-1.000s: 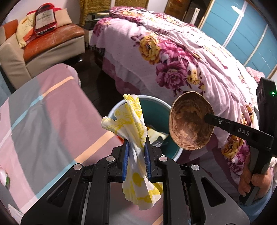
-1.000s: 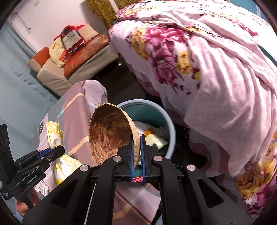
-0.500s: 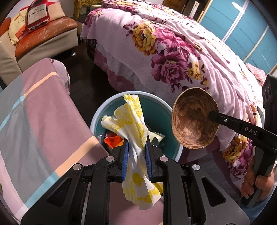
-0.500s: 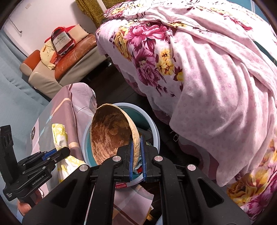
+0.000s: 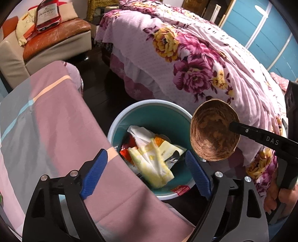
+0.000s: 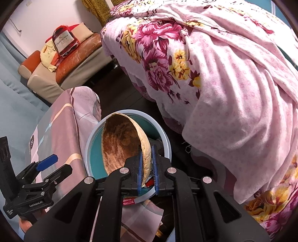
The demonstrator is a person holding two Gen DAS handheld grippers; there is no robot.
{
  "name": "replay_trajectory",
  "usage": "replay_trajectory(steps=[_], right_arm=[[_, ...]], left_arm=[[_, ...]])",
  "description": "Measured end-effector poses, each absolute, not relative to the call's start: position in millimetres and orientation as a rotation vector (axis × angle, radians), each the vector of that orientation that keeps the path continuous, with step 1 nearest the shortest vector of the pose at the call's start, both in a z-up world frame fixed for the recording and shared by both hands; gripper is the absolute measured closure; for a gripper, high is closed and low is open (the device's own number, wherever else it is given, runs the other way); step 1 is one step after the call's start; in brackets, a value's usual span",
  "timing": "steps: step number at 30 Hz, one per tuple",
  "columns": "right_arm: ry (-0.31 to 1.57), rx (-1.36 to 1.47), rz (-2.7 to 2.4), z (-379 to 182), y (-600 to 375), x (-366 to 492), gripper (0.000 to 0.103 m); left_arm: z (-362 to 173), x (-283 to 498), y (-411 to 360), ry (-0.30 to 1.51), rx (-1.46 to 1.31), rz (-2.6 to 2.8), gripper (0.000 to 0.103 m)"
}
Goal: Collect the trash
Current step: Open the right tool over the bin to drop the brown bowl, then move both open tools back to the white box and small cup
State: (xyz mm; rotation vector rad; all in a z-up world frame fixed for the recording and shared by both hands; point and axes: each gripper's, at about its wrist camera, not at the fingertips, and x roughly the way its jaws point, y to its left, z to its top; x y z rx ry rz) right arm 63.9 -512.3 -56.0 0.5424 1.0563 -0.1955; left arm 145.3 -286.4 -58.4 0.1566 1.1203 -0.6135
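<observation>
— Well, nearest us the left claw (image 5: 146,168) has just been spreading its blue pads; they stand wide apart with nothing between them, right above the round teal plastic bin with the pale rim (image 5: 119,122).

— And the yellow-and-white crumpled paper wrapper (image 5: 152,164)?

— Lying loose inside the bin, on top of other packets and scraps, touching neither pad.

— What about the other hand?

— The right claw (image 6: 147,167) is clenched on the rim of a brown half coconut shell (image 6: 121,143), hollow side turned toward the left claw. From the right wrist view the shell hangs over the bin's opening; from the left it sits by the bin's right rim, above it. The pads have eased apart a touch, yet the shell wall is between them and pressed.

— Beside the bin?

— To its left, a table under a pink striped cloth (image 5: 55,130), its edge touching the bin's rim. To the right and beyond, a bed with a pink floral quilt (image 5: 195,65) draping down near the bin.

— Farther off?

— Across the dark floor, a beige sofa with an orange seat cushion (image 5: 55,35), and a red bottle-printed bag (image 5: 47,15) propped on it.
</observation>
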Motion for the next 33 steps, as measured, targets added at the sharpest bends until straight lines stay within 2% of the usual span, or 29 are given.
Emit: replay_trajectory(steps=[23, 28, 30, 33], right_arm=[[1.174, 0.494, -0.160, -90, -475, 107, 0.086], [1.174, 0.483, -0.166, -86, -468, 107, 0.076], [1.171, 0.473, -0.166, -82, -464, 105, 0.060], [1.163, 0.457, -0.165, -75, -460, 103, 0.045]], left_arm=[[-77, 150, -226, 1.186, 0.099, -0.545, 0.013], [-79, 151, -215, 1.194, 0.071, -0.537, 0.013], [-78, 150, -212, 1.194, 0.066, -0.536, 0.013], [-75, 146, -205, 1.189, 0.060, -0.535, 0.013]])
